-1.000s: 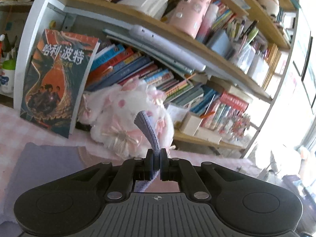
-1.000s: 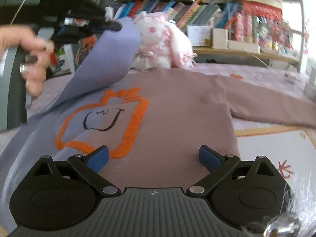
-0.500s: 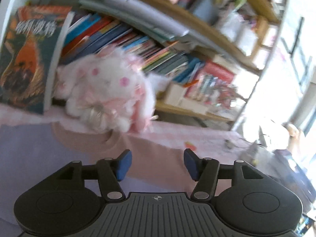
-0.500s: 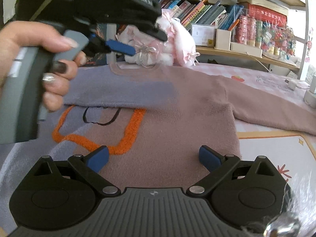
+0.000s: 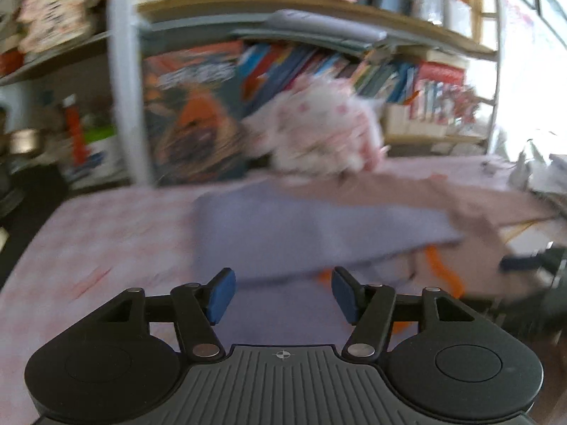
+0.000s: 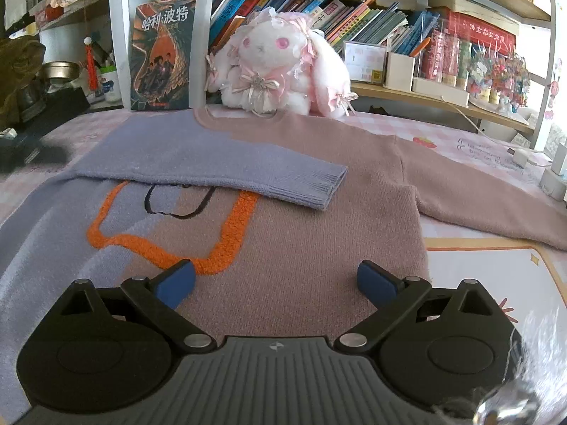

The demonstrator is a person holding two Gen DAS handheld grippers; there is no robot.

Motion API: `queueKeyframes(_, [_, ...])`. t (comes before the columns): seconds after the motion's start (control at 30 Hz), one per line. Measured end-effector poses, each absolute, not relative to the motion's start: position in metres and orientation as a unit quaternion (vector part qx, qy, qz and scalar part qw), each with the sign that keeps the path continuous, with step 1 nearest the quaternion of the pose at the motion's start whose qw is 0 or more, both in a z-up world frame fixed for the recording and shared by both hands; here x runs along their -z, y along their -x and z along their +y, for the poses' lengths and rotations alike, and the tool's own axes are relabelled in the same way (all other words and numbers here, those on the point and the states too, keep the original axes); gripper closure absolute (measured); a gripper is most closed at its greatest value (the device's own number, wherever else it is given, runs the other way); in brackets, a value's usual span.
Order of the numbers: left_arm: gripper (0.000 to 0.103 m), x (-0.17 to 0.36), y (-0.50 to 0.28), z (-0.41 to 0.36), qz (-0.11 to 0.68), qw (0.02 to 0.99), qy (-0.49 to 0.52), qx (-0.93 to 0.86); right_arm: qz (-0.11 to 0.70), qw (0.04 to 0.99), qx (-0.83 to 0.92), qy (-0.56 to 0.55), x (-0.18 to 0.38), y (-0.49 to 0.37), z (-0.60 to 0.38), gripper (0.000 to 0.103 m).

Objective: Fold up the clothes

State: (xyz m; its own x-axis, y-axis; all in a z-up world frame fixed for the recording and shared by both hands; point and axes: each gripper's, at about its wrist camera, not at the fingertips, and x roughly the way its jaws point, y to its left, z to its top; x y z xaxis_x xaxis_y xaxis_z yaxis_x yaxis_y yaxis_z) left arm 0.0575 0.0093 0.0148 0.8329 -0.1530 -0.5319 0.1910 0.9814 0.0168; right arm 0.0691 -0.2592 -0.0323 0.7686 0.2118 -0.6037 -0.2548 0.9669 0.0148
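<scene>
A sweater [image 6: 319, 241], half lilac and half dusty pink with an orange outline on the chest, lies flat on the table. Its lilac left sleeve [image 6: 226, 166] is folded across the chest, cuff near the middle. The pink right sleeve [image 6: 489, 194] stretches out to the right. My right gripper [image 6: 276, 283] is open and empty, low over the sweater's lower hem. My left gripper [image 5: 281, 294] is open and empty, above the sweater's lilac side; the folded sleeve [image 5: 312, 233] shows blurred ahead of it.
A white and pink plush rabbit [image 6: 276, 67] sits at the sweater's collar, in front of a bookshelf with a large upright book [image 6: 161, 49]. A white mat [image 6: 503, 283] lies at the right. Chargers and cables [image 6: 531, 159] lie at the far right. Dark objects [image 6: 32, 141] sit left.
My left gripper carried the lilac sleeve over the chest, opened and let it go, then drew back to the left. The sleeve now lies folded flat. My right gripper has stayed put.
</scene>
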Motion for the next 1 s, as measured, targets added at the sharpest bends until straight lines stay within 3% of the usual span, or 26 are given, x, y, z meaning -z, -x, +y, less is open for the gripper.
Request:
queueKeyframes(0.27, [0.04, 0.006, -0.034, 0.052, 0.295, 0.955, 0.004, 0.015, 0.314, 0.941, -0.12, 0.039, 0.032, -0.063, -0.258, 0.004])
queueKeyframes(0.77, [0.042, 0.022, -0.038, 0.059, 0.32, 0.947, 0.025, 0.023, 0.265, 0.96, -0.079, -0.039, 0.015, 0.012, -0.324, 0.009])
queueKeyframes(0.87, [0.044, 0.022, -0.041, 0.058, 0.318, 0.947, 0.029, 0.025, 0.271, 0.96, -0.063, -0.034, 0.016, 0.024, -0.337, 0.028])
queueKeyframes(0.93, [0.047, 0.022, -0.045, 0.058, 0.319, 0.947, 0.031, 0.025, 0.285, 0.956, -0.056, -0.032, 0.021, 0.029, -0.342, 0.05])
queueKeyframes(1.0, [0.05, 0.021, -0.049, 0.058, 0.319, 0.947, 0.034, 0.025, 0.295, 0.953, -0.055, -0.035, 0.026, 0.033, -0.345, 0.058])
